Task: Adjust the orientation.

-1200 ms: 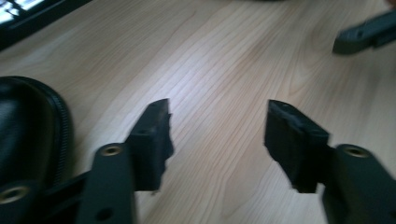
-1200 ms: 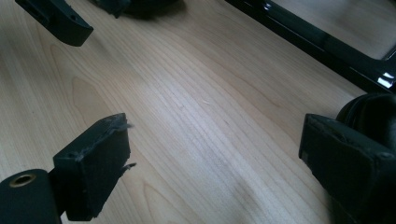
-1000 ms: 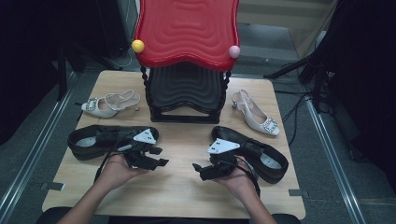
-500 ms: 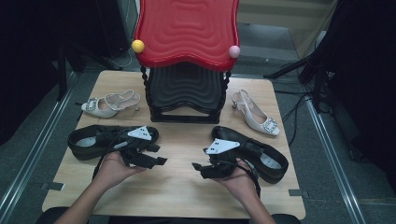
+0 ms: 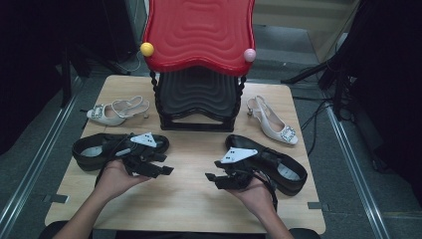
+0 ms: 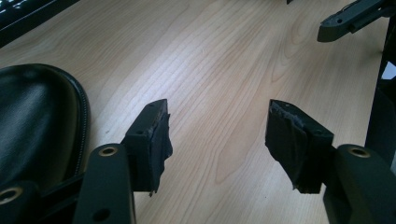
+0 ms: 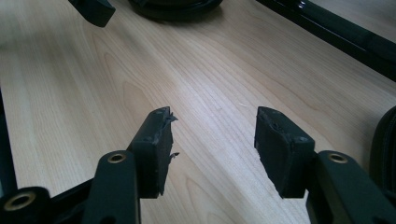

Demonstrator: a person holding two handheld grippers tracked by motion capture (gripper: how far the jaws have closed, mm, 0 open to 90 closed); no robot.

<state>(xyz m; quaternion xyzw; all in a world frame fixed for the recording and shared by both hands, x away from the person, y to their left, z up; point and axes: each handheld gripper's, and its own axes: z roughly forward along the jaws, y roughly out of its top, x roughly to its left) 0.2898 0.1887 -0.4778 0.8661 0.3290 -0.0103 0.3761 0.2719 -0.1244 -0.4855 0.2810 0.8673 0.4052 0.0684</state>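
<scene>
- Your left tongs (image 5: 166,170) stand with jaws apart and nothing between them; the left gripper view shows bare wood in the gap between the worn, ragged pads (image 6: 159,135).
- Your right tongs (image 5: 209,177) are likewise spread and empty, pads (image 7: 156,140) frayed at the tips, held low over the desk (image 5: 189,199).
- Change noted: against the frames of a second ago, both tongs have shifted only slightly, the left drifting a little toward the centre. No shoe has moved. Judgement: you are at the ready position, and no grasp has begun.
- The left black shoe (image 5: 99,148) lies on its sole just beside your left hand (image 5: 115,179), toe pointing inward. Its upper is smooth, glossy leather with a stitched welt, seen close in the left gripper view (image 6: 37,121).
- The right black shoe (image 5: 278,167) lies just beside your right hand (image 5: 254,194), same material, pale insole visible.
- Farther out, two pale slingback heels with jewelled buckles lie at the left (image 5: 117,110) and at the right (image 5: 272,122) of the rack.
- The shoe rack (image 5: 199,94) stands at the back centre: black lower tier, red glossy rippled top tier (image 5: 199,30), yellow and pink ball finials.
- The desk is light, matte wood grain.
</scene>
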